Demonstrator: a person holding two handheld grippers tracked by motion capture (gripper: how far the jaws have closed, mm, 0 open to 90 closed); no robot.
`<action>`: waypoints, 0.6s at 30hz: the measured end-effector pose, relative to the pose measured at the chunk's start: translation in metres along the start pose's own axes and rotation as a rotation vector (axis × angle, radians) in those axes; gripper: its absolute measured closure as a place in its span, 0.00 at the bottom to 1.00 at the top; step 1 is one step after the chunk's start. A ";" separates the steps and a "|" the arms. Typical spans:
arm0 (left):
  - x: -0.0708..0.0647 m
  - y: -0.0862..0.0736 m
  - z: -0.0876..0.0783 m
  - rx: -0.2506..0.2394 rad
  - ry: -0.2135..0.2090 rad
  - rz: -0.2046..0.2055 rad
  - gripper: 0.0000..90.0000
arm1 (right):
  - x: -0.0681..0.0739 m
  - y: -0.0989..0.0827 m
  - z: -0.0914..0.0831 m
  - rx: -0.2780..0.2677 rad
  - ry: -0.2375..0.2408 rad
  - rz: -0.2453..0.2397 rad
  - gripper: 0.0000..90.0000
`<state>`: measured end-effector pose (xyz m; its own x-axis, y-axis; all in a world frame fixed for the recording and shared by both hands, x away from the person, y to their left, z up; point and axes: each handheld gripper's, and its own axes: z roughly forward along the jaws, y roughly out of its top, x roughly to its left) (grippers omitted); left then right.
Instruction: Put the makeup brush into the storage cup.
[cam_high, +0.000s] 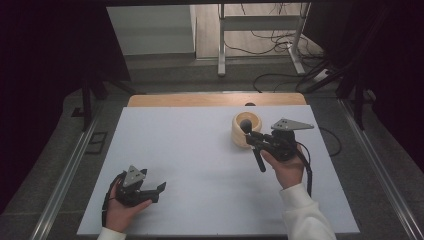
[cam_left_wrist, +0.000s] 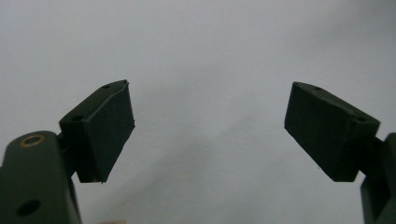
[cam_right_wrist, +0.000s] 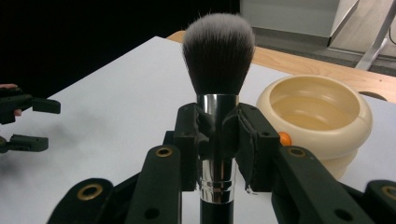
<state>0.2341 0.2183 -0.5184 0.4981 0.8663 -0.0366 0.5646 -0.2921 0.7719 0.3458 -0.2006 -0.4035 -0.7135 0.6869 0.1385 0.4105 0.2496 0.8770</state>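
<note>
The white desk (cam_high: 200, 150) spans the middle of the high view. Right of centre on it stands a cream bowl (cam_high: 243, 131), upper right in the right gripper view. Just beside it, the right claw (cam_high: 253, 139) pinches a brush (cam_right_wrist: 217, 116) by its silver collar, with the grey bristles standing upright at top centre of the right gripper view. At lower left of the high view the left claw (cam_high: 159, 192) is spread wide, holding nothing.

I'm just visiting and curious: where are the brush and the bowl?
brush (cam_right_wrist: 218, 51): right gripper view, on its bristle head.
bowl (cam_right_wrist: 317, 105): right gripper view, on its inner wall.
</note>
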 end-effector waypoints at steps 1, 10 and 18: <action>0.000 0.000 0.000 0.000 0.000 0.000 0.18 | 0.000 0.001 0.000 -0.002 -0.002 0.001 0.79; 0.000 0.000 0.000 0.002 -0.002 0.002 0.18 | -0.002 0.008 0.003 -0.026 -0.012 0.011 0.79; 0.001 0.000 0.000 0.008 -0.003 0.001 0.18 | -0.008 0.018 0.005 -0.060 -0.009 0.047 0.79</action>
<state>0.2347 0.2191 -0.5190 0.5006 0.8649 -0.0380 0.5698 -0.2961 0.7666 0.3616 -0.1986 -0.3910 -0.6890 0.7029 0.1766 0.4088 0.1756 0.8956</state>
